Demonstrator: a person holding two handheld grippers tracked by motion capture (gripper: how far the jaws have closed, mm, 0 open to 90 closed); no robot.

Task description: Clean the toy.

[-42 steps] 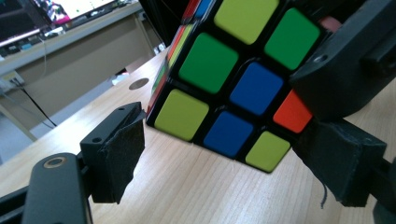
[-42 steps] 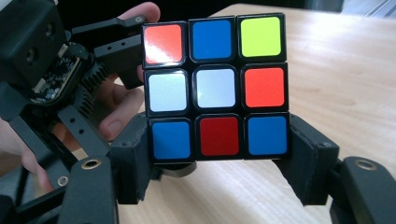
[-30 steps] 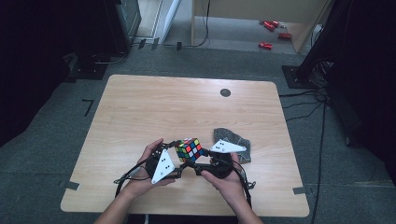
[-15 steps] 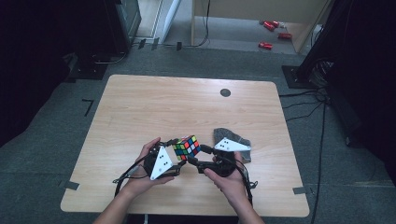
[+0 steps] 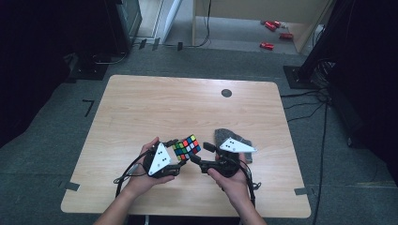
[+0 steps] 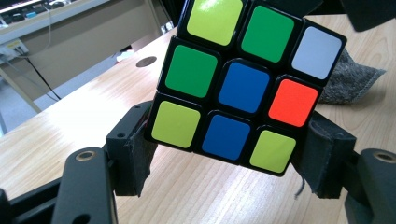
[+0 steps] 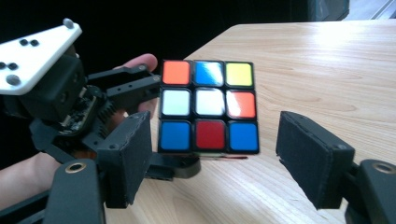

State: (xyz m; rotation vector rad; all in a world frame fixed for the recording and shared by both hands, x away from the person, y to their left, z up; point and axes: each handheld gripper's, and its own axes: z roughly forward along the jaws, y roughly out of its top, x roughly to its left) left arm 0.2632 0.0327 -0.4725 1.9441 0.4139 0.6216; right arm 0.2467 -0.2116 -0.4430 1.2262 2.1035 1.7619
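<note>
Rubik's cube [image 5: 187,147] is off the table [image 5: 141,103], held in the air above the near edge, a little left of its middle, between my two grippers. A grey cloth [image 5: 237,140] lies on the wood just beside my right gripper, toward the right edge.

Handling, as I judge it: light, rigid plastic, glossy stickers, so slick on the faces. Layers can turn, so a pinch across one layer alone may let it twist. Best hold is flat pads on two opposite faces, centred, not on corners or edges.

Left gripper [image 6: 224,158]: jaws narrow and clamped on the cube's lower layer, one pad [image 6: 137,149] on each side; they have just been closing further onto it. The cube sits tilted in this grip.

Right gripper [image 7: 212,158]: jaws wide, standing either side of the cube's bottom row without touching it; they have just been opening. There seems to be a clear gap at the right pad [image 7: 308,158]; the left gap is harder to read.

Pose: both hands low over the near edge, forearms coming in from my side, grippers pointed inward toward each other, each roughly level.
</note>
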